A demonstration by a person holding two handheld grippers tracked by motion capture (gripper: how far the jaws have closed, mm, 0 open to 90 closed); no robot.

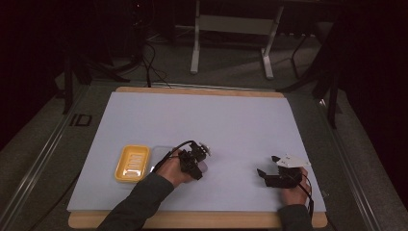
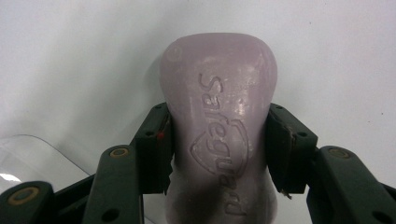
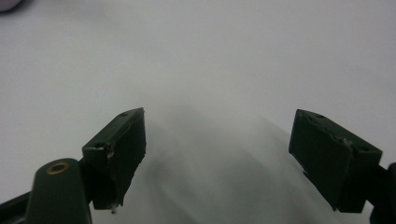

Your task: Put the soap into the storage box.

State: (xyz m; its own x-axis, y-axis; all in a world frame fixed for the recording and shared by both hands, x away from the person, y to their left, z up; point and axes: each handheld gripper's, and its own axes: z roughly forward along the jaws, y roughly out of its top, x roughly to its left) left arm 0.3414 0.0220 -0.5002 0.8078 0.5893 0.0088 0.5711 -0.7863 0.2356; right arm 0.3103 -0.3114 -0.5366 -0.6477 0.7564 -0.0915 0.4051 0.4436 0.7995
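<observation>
A pale purple soap bar (image 2: pixel 218 126) is being clamped at its waist by the left hand-held gripper (image 2: pixel 218 149), pads pressed on both sides, on the tabletop (image 1: pixel 231 125) just right of the yellow soap dish (image 1: pixel 132 163). A clear lid (image 2: pixel 32 156) is lying beside the bar. The right hand-held gripper (image 3: pixel 217 156) is being held apart and empty, well right of the dish. Grasp step judged in hand; lifting and carrying left into the dish is likely being called for next.
</observation>
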